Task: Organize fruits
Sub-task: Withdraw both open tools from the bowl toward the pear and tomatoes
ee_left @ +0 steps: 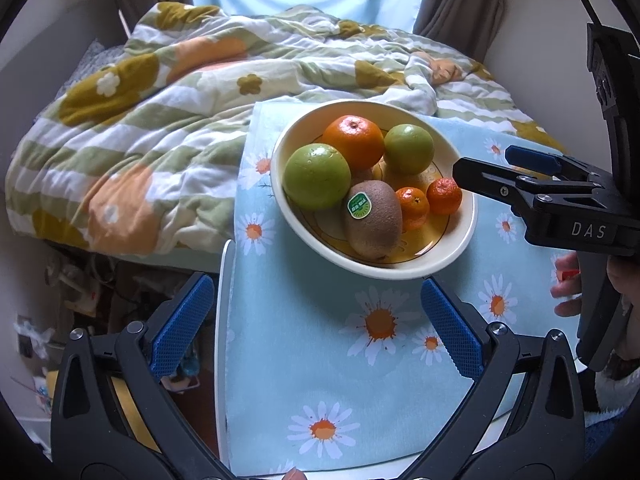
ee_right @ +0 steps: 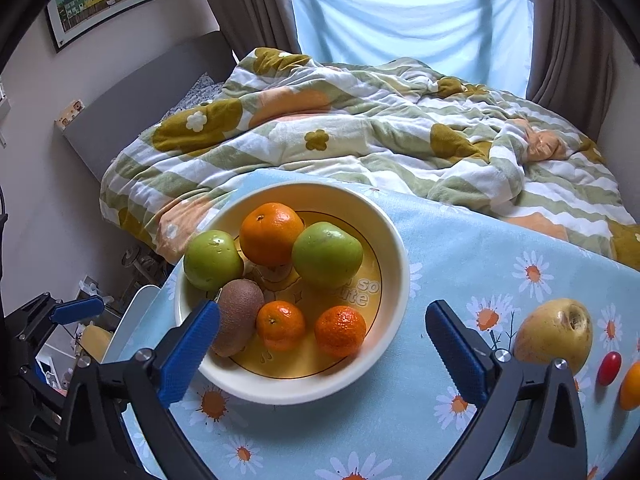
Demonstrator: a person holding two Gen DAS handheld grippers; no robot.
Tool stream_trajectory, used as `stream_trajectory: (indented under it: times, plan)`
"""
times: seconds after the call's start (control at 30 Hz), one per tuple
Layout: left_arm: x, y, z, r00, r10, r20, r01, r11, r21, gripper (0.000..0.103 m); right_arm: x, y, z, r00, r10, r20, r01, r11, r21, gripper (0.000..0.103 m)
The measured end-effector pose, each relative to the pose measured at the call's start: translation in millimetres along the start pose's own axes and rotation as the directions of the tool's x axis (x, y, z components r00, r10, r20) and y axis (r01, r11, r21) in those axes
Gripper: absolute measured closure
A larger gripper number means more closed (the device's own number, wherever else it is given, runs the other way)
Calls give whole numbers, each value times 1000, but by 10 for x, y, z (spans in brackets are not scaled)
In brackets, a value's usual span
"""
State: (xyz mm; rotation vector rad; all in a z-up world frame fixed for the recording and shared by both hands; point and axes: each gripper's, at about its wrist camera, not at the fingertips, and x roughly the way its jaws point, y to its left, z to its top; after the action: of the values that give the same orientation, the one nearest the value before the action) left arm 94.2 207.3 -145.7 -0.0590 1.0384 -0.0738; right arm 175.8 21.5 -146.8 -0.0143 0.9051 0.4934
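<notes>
A cream bowl (ee_left: 456,256) (ee_right: 396,248) on the daisy tablecloth holds two green apples (ee_left: 317,176) (ee_right: 327,255), a large orange (ee_left: 353,142) (ee_right: 271,233), a kiwi (ee_left: 374,218) (ee_right: 238,316) and two small mandarins (ee_left: 444,196) (ee_right: 340,331). My left gripper (ee_left: 316,328) is open and empty, in front of the bowl. My right gripper (ee_right: 320,352) is open and empty, its jaws either side of the bowl's near rim. A yellow pear (ee_right: 554,334), a red cherry tomato (ee_right: 609,368) and an orange fruit (ee_right: 631,386) lie on the cloth at right.
The small table with the blue daisy cloth (ee_left: 320,380) (ee_right: 460,264) stands against a bed with a flowered blanket (ee_left: 160,120) (ee_right: 360,132). The table's left edge (ee_left: 225,320) drops to a cluttered floor. The right gripper shows in the left wrist view (ee_left: 520,176).
</notes>
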Motion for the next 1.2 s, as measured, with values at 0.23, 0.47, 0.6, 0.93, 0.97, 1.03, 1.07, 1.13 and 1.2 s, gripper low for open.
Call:
stream_trajectory:
  times: [0.23, 0.47, 0.6, 0.93, 0.97, 1.03, 1.07, 1.13, 1.2]
  plan:
    - [-215, -21, 107, 999, -4, 42, 2, 999, 49, 0, -268, 44, 29, 999, -35, 2, 35, 999, 6, 1]
    - [-412, -99, 218, 996, -32, 81, 23, 993, 117, 0, -641, 73, -26, 994, -104, 36, 102, 994, 45, 1]
    - [-498, -173, 305, 992, -65, 106, 47, 985, 165, 0, -876, 35, -90, 990, -133, 53, 127, 987, 102, 1]
    - [-450, -579, 554, 974, -207, 94, 171, 939, 298, 0, -1368, -291, -424, 939, -342, 31, 321, 906, 276, 1]
    - [-431, -643, 587, 972, -218, 91, 180, 933, 313, 0, -1408, -345, -472, 935, -354, 25, 331, 896, 298, 1]
    - [-383, -778, 639, 969, -232, 81, 191, 920, 343, 0, -1477, -460, -571, 925, -381, 5, 358, 872, 334, 1]
    - [-352, -850, 675, 968, -240, 75, 198, 913, 357, 0, -1499, -515, -621, 920, -392, -5, 369, 862, 348, 1]
    - [-280, -1008, 733, 964, -258, 62, 216, 898, 383, 0, -1538, -633, -722, 913, -408, -26, 387, 842, 376, 1]
    - [-200, -1176, 788, 960, -274, 49, 231, 882, 411, 0, -1545, -740, -817, 909, -416, -40, 396, 827, 400, 1]
